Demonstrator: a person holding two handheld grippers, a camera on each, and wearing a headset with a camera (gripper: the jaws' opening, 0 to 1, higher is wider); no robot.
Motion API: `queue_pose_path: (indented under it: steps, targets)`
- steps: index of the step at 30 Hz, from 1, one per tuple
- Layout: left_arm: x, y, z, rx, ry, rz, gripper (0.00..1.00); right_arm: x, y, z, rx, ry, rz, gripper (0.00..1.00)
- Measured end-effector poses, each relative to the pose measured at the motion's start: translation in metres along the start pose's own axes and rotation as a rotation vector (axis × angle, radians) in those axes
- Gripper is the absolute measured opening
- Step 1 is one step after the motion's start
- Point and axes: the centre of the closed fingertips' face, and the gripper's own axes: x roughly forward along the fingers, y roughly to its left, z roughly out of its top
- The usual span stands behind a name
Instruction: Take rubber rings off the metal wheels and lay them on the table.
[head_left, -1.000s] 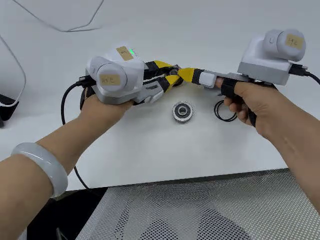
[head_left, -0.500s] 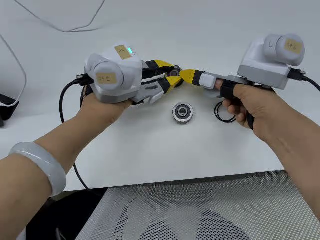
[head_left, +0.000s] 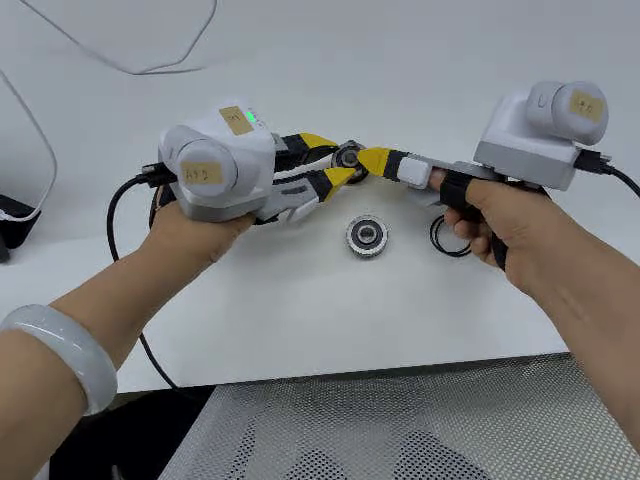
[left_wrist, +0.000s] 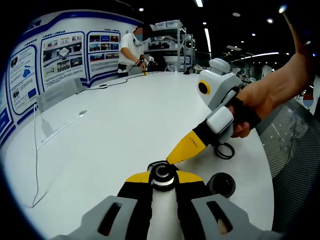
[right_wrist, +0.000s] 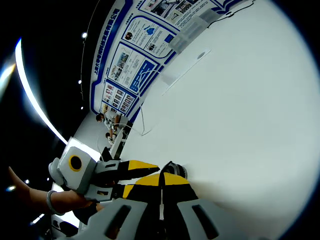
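My left gripper (head_left: 335, 165) (left_wrist: 162, 176) is shut on a small metal wheel (head_left: 348, 155) (left_wrist: 162, 172) and holds it above the white table (head_left: 300, 300). The right gripper (head_left: 372, 158) (right_wrist: 161, 176) comes in from the right, jaws shut. Its yellow tips pinch the black rubber ring (right_wrist: 169, 165) at that wheel's rim. A second metal wheel (head_left: 367, 236) (left_wrist: 221, 184) lies flat on the table below the grippers. A loose black rubber ring (head_left: 445, 240) (left_wrist: 225, 150) lies to its right, partly behind the right hand.
A black cable (head_left: 125, 240) runs from the left gripper over the table's front edge. A thin grey cable (head_left: 130, 65) lies at the back left. A metal mesh surface (head_left: 400, 420) sits below the table's front edge. A person (left_wrist: 132, 50) stands far behind the table.
Both grippers stay joined at the held wheel. The pair has shifted slightly left and away from me, and the view has moved a little.
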Motion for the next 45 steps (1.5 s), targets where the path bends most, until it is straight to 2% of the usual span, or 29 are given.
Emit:
queue_pose_path:
  steps: [6,8,10,15,19,29,37,41,45]
  targets:
    - [0.002,0.000,-0.001,-0.004,0.006,0.000,0.14,0.000,0.007,0.001,0.004,-0.006,0.022,0.01]
    - [0.002,0.000,-0.003,-0.003,0.015,0.001,0.13,0.001,0.014,0.006,0.030,-0.033,0.052,0.01]
    - [0.001,0.001,-0.002,-0.010,0.010,0.008,0.15,0.001,0.013,0.006,0.006,-0.019,0.035,0.01]
    - [-0.009,-0.001,0.001,-0.014,-0.008,0.007,0.20,0.000,0.013,0.005,0.017,-0.019,0.037,0.01]
    - [-0.016,-0.005,-0.002,-0.006,-0.010,0.003,0.21,-0.002,0.016,0.005,0.019,-0.022,0.044,0.01]
    - [-0.024,-0.004,-0.009,-0.027,-0.005,0.019,0.26,-0.005,0.025,0.002,0.028,-0.022,0.062,0.01]
    - [-0.027,-0.003,-0.010,-0.039,-0.010,0.026,0.31,-0.016,0.035,0.000,0.038,-0.025,0.076,0.01]
    - [-0.028,-0.002,-0.011,-0.050,-0.015,0.035,0.39,-0.026,0.042,-0.002,0.044,-0.027,0.083,0.01]
    - [-0.031,-0.001,-0.012,-0.056,-0.021,0.035,0.42,-0.039,0.046,-0.004,0.052,-0.036,0.087,0.01]
